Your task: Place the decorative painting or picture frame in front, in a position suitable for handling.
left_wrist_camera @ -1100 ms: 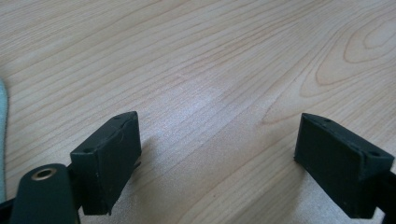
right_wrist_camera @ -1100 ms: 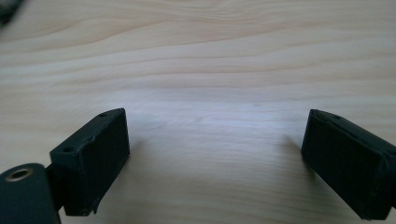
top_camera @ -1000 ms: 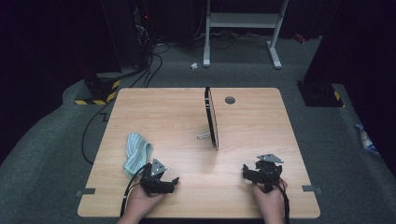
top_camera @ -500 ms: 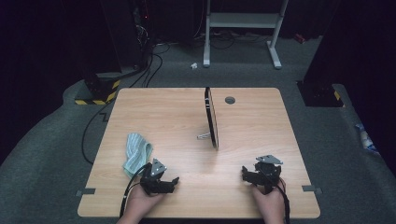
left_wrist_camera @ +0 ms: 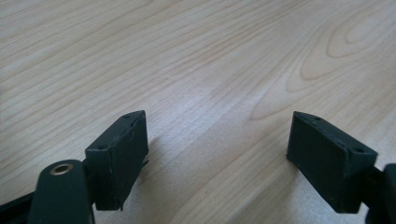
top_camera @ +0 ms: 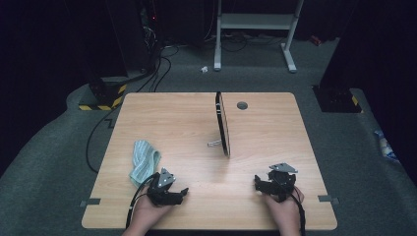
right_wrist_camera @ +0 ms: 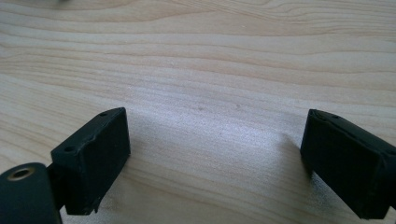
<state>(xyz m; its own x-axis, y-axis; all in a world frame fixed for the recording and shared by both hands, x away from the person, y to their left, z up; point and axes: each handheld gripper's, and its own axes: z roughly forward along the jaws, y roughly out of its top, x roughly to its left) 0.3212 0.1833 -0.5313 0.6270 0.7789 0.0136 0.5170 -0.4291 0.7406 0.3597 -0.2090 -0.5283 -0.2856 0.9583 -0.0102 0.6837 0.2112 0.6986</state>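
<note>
A thin round disc (top_camera: pixel 223 123) with a dark rim stands upright and edge-on at the middle of the wooden table (top_camera: pixel 172 113), on a small wire stand. A crumpled pale blue-green cloth (top_camera: pixel 143 160) lies near the left front. Just right of the cloth my left gripper (top_camera: pixel 183 192) rests on the table, pointing right. Its jaws (left_wrist_camera: pixel 219 144) are wide apart over bare wood, have just been closing slightly, and hold nothing. My right gripper (top_camera: pixel 256 181) rests near the front right, pointing left, open (right_wrist_camera: pixel 215 154) with only wood between its pads.
A grey cable hole (top_camera: pixel 242 105) sits in the table behind the disc. On the dark floor beyond are a white metal frame (top_camera: pixel 255 22), a black stand with yellow-black stripes (top_camera: pixel 101 98) and loose cables. Bare wood stretches between the two grippers.
</note>
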